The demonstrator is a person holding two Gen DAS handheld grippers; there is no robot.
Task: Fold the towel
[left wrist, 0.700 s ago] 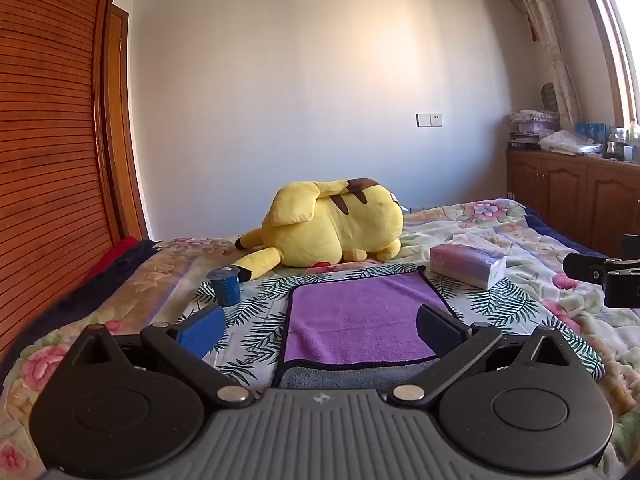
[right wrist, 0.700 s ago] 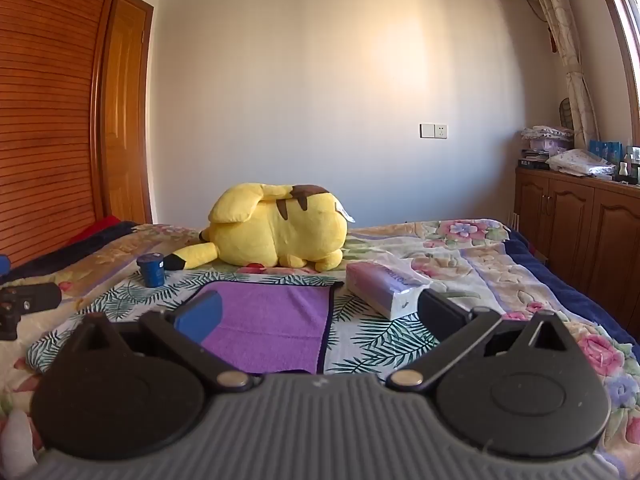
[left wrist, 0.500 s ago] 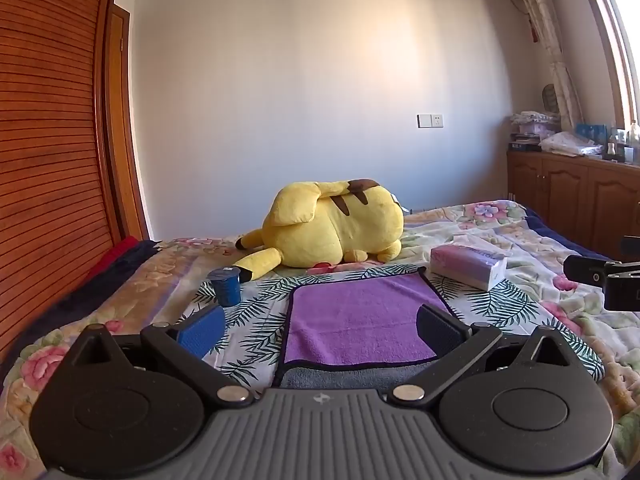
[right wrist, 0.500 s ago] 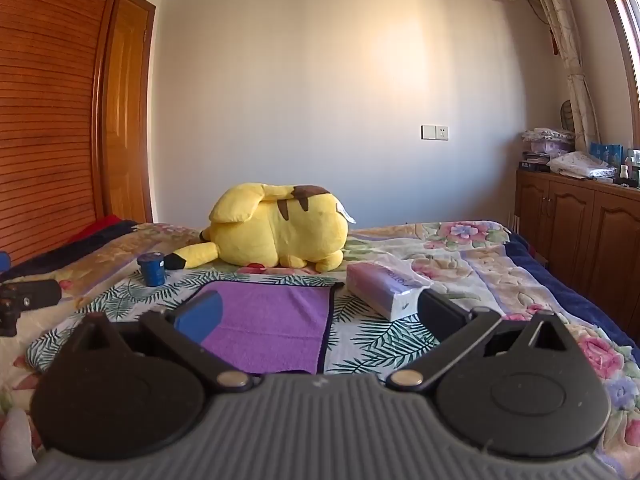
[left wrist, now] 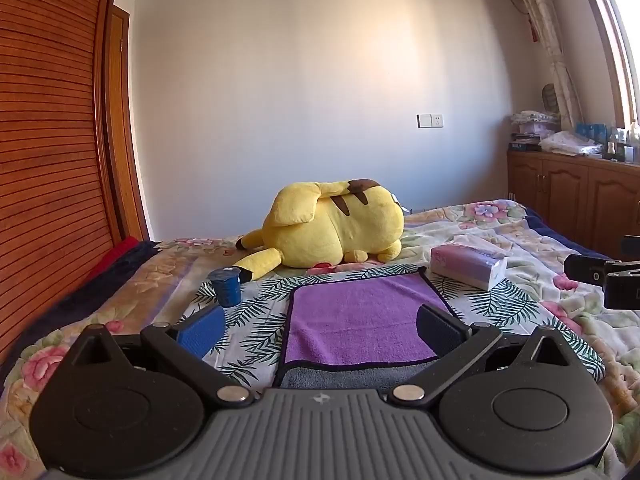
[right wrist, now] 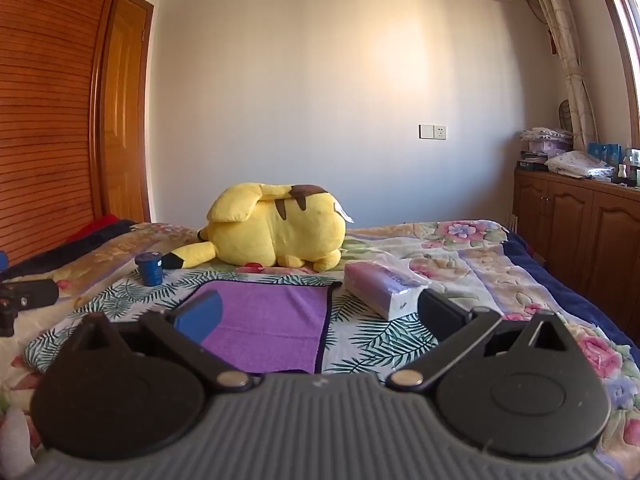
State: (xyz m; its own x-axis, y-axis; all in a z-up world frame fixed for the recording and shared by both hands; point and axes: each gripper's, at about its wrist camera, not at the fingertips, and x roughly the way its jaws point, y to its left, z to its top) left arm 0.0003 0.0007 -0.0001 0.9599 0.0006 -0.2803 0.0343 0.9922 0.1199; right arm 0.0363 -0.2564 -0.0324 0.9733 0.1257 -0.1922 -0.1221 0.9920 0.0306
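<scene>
A purple towel with a dark border lies flat on the flowered bedspread, its grey underside showing at the near edge. It also shows in the right wrist view. My left gripper is open and empty, held just above the towel's near edge. My right gripper is open and empty, above the towel's near right corner. Part of the right gripper shows at the right edge of the left wrist view.
A yellow plush toy lies behind the towel. A small blue cup stands to the towel's left. A tissue pack lies to its right. Wooden cabinets line the right wall; a slatted wardrobe stands at the left.
</scene>
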